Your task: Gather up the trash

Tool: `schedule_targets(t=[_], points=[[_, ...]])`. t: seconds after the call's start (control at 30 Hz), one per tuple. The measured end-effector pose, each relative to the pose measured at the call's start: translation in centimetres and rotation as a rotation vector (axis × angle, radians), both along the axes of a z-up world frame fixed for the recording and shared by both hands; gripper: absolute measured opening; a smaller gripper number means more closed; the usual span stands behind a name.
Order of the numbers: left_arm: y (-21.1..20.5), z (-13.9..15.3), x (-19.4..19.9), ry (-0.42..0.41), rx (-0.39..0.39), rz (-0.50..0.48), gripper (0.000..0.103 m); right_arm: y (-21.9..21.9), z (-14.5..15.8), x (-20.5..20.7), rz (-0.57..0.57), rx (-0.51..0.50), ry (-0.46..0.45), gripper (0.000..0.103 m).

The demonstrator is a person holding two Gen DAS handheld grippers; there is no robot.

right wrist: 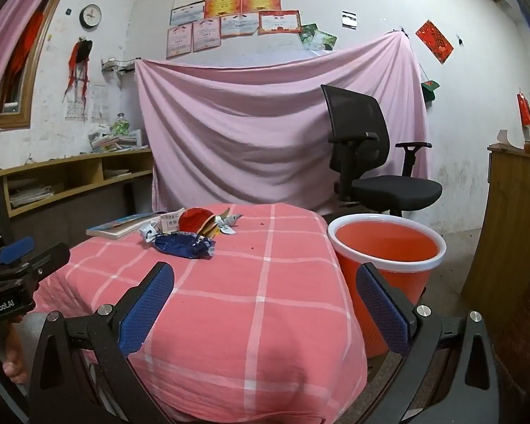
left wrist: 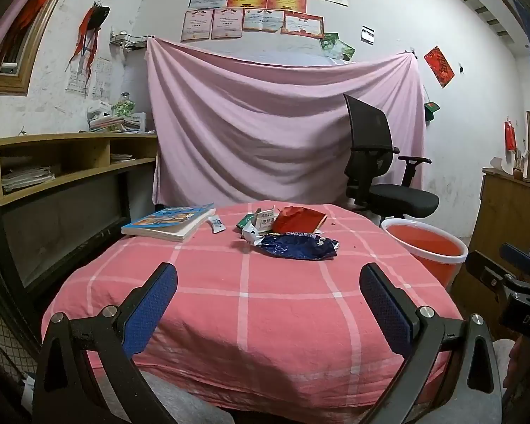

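A heap of trash lies at the far end of the table under a pink checked cloth (left wrist: 243,304): a crumpled dark blue wrapper (left wrist: 298,246) (right wrist: 184,244), a red packet (left wrist: 298,219) (right wrist: 193,219), a small white carton (left wrist: 266,221) and a small white sachet (left wrist: 217,225). An orange bin (left wrist: 428,249) (right wrist: 387,247) with a white rim stands on the floor at the table's right. My left gripper (left wrist: 268,284) hangs open over the near part of the table, well short of the trash. My right gripper (right wrist: 265,282) is open too, over the table's right edge beside the bin.
A blue-covered book (left wrist: 169,221) (right wrist: 118,228) lies left of the trash. A black office chair (left wrist: 381,169) (right wrist: 367,162) stands behind the bin before a hanging pink sheet. A wooden shelf unit (left wrist: 63,166) runs along the left wall; a wooden cabinet (right wrist: 512,219) stands right.
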State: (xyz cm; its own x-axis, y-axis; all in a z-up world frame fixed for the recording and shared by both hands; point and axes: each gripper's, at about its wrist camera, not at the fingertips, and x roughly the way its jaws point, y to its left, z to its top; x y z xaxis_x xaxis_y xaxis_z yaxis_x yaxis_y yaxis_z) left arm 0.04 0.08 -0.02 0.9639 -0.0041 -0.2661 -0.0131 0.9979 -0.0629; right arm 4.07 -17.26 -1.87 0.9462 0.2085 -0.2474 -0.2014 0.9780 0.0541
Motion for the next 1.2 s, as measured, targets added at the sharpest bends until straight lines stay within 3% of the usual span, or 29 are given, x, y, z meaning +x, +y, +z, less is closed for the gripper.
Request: schedule_targets(t=[1.2], points=[[-0.26,-0.29,0.31,-0.001,0.006,-0.004,0.101,-0.09,0.06,0.02,0.001,0.002,0.004,0.103]])
